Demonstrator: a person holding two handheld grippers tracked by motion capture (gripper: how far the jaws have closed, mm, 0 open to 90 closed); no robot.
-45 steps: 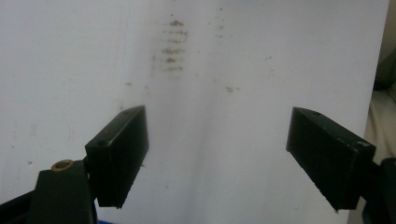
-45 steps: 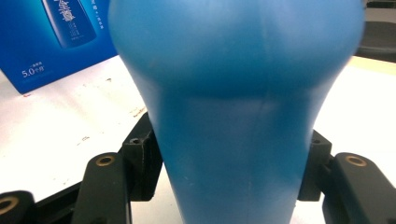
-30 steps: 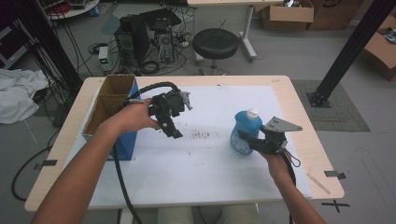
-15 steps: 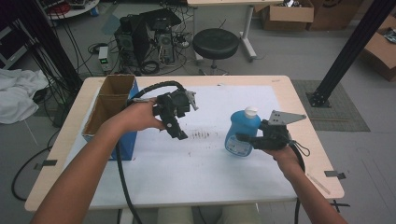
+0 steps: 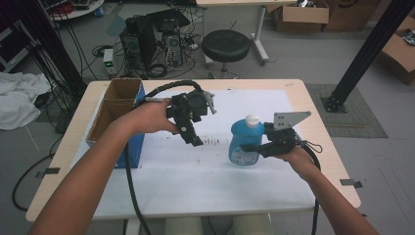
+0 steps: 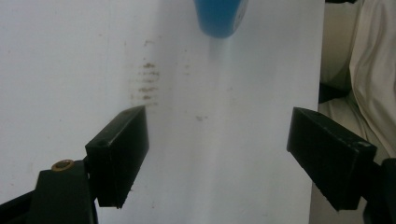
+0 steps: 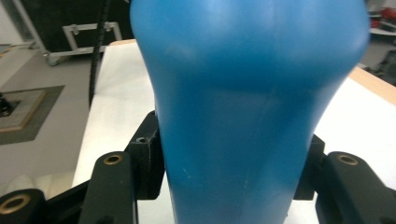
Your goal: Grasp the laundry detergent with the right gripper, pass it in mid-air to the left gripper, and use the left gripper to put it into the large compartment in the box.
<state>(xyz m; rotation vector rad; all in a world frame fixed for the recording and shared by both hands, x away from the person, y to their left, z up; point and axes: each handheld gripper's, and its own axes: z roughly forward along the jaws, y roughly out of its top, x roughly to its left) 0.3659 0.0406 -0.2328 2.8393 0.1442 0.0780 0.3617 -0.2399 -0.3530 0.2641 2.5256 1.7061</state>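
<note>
In the high view, the right gripper (image 5: pixel 254 147) grasps a blue bottle (image 5: pixel 243 143) with a white cap, held upright over the white sheet (image 5: pixel 195 171) on the counter (image 5: pixel 313 112). The left gripper (image 5: pixel 192 137) hangs well apart, beside a cardboard box (image 5: pixel 115 105).

In the left gripper view, its fingers (image 6: pixel 119 156) stand released, nothing between them, above the sheet (image 6: pixel 70 56); the bottle's (image 6: pixel 219 17) base shows ahead.

In the right gripper view, the fingers (image 7: pixel 148 158) press on both sides of the bottle (image 7: pixel 243 116).

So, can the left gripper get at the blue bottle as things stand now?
Probably yes: the left gripper is open and only bare white paper lies between it and the blue bottle.
</note>
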